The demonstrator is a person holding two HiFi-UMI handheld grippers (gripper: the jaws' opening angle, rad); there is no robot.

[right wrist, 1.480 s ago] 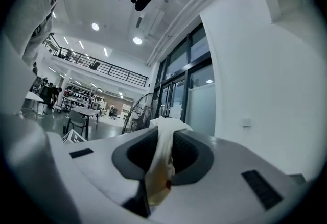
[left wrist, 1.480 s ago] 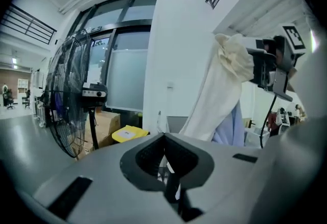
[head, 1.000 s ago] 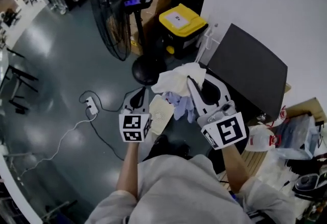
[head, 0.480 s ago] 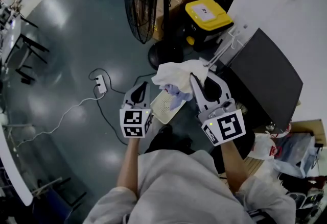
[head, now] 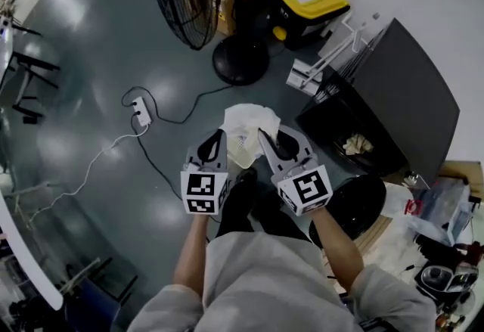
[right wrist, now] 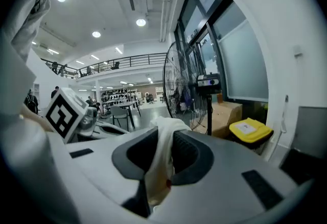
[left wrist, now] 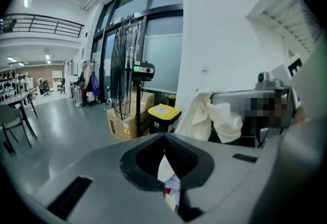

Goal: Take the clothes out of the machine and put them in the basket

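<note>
Progress looks like mid-trip to me: the cream-white crumpled cloth garment [head: 246, 120] is out of the dark grey box-shaped washing machine [head: 412, 88]. It hangs between my two claws, low over the floor and right above what I take to be a pale mesh laundry basket [head: 240, 153]. My left gripper [left wrist: 166, 182] is clenched on a thin fold of white fabric with a bit of red on it. The right gripper [right wrist: 153, 177] is clamped on a thicker cream fold that spills up over its jaws. So the pulling-out part is done for this load and the drop is what's left, since nothing's been let go yet. There's also a small pale lump [head: 355, 145] down in the machine's open dark compartment. I reckon that's another piece to fetch, so probably at least one more round. Hard bits: the basket is nearly all covered by the cloth, so I can't make out its rim or whether anything's in it. I can't tell if both claws have the same garment or two separate ones. That lump is too small to call for sure.
</note>
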